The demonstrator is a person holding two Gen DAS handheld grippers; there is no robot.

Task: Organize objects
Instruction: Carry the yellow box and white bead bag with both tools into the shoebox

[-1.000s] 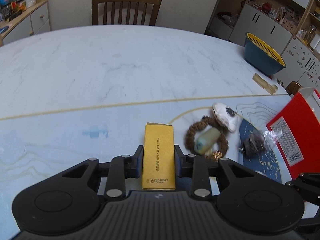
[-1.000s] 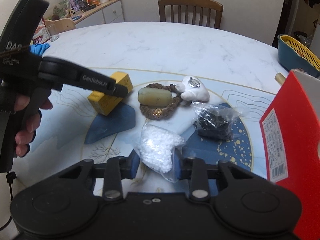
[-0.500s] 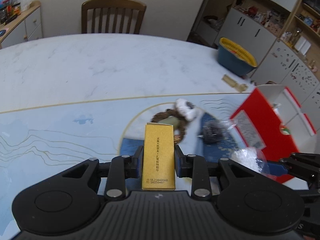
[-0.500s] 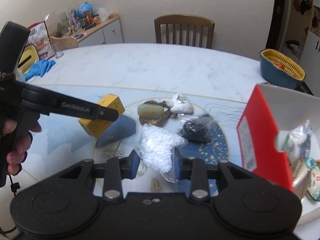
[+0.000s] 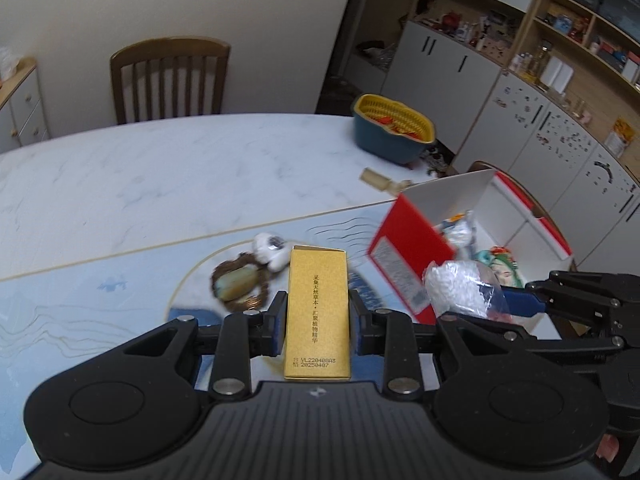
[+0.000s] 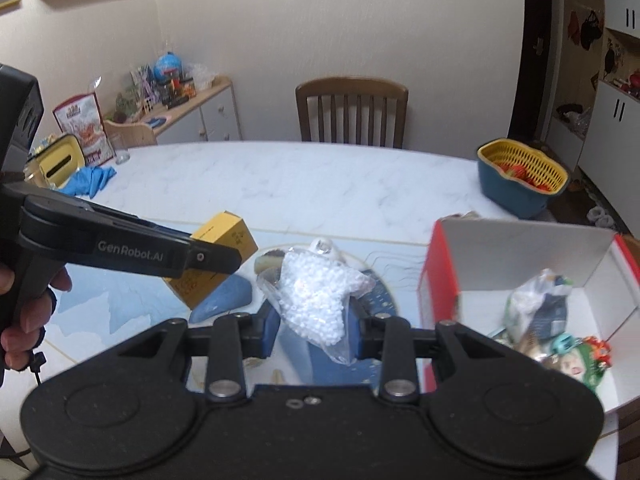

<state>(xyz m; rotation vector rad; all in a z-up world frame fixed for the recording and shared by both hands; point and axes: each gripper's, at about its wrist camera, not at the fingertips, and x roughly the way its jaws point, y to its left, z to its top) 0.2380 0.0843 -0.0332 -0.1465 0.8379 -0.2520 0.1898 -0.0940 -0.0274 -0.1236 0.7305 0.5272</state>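
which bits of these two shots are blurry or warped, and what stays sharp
Left wrist view: the gold box clamped in the left gripper is crisp, print readable, while the red box and bead bracelet are smeared; the table edge bows from the fisheye. Right wrist view: the bag of white beads in the right gripper is sharp; the red box's contents are soft.

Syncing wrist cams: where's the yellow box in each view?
Left wrist: yellow box at lower centre, gripped upright between the left gripper fingers.
Right wrist: yellow box at centre left, held by the left gripper's arm coming in from the left.
Shared landmark: red carton, open, right of the box in both.
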